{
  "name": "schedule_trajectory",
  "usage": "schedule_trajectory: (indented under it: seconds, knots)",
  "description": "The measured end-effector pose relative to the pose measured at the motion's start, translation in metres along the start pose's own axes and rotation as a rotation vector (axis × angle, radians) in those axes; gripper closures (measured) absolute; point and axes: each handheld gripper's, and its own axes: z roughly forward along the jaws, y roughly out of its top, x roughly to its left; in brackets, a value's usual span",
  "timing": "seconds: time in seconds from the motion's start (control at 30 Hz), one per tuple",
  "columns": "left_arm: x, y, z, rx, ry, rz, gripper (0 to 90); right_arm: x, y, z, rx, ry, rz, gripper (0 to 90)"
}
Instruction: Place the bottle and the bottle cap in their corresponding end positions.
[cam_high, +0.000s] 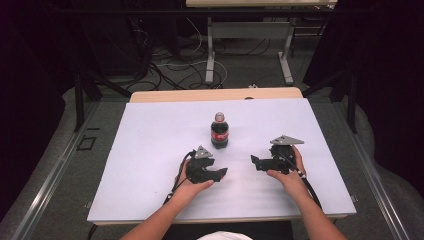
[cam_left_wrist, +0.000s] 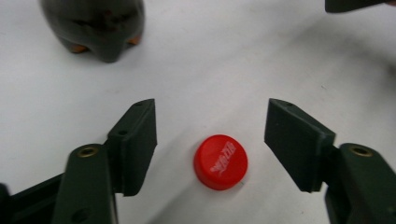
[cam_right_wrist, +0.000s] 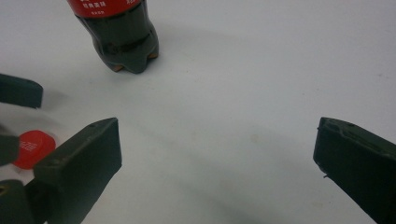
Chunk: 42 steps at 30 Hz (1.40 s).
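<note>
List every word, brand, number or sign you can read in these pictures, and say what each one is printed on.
Red cap: white script logo, too blurred to read.
Bottle red label: a strip of small white print, too small to read.
Nothing else carries text: none shows on the white table.

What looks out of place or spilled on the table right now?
Nothing has spilled. The one odd thing: the red cap lies loose on the white table, between the open left gripper jaws and untouched, while the cola bottle stands upright, apart from it.
</note>
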Motion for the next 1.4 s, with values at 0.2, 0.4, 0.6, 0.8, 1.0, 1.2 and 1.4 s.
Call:
schedule_trajectory:
  seconds: [0.2, 0.4, 0.6, 0.8, 1.0, 1.2, 1.4]
  knots:
    - [0.029, 0.005, -0.024, -0.047, 0.074, -0.071, 27.2, -0.002, -0.001, 0.000, 0.008, -0.014, 0.002, 0.7]
    - [0.063, 0.003, -0.049, -0.096, 0.124, -0.121, 27.0, -0.006, -0.002, 0.001, 0.005, -0.021, 0.005, 0.7]
    - [0.085, -0.001, -0.075, -0.131, 0.188, -0.151, 25.3, -0.010, -0.003, 0.000, 0.006, -0.028, 0.017, 0.7]
    - [0.101, -0.010, -0.092, -0.162, 0.233, -0.189, 12.7, -0.015, -0.004, -0.001, 0.004, -0.039, 0.031, 0.7]
    - [0.115, -0.020, -0.103, -0.178, 0.257, -0.210, 1.3, -0.018, -0.004, 0.000, 0.000, -0.046, 0.034, 0.7]
    - [0.128, -0.029, -0.105, -0.177, 0.276, -0.232, 0.6, -0.021, -0.006, 0.001, 0.006, -0.053, 0.039, 0.7]
    - [0.134, -0.037, -0.103, -0.158, 0.324, -0.255, 0.6, -0.025, -0.008, 0.003, 0.013, -0.064, 0.044, 0.7]
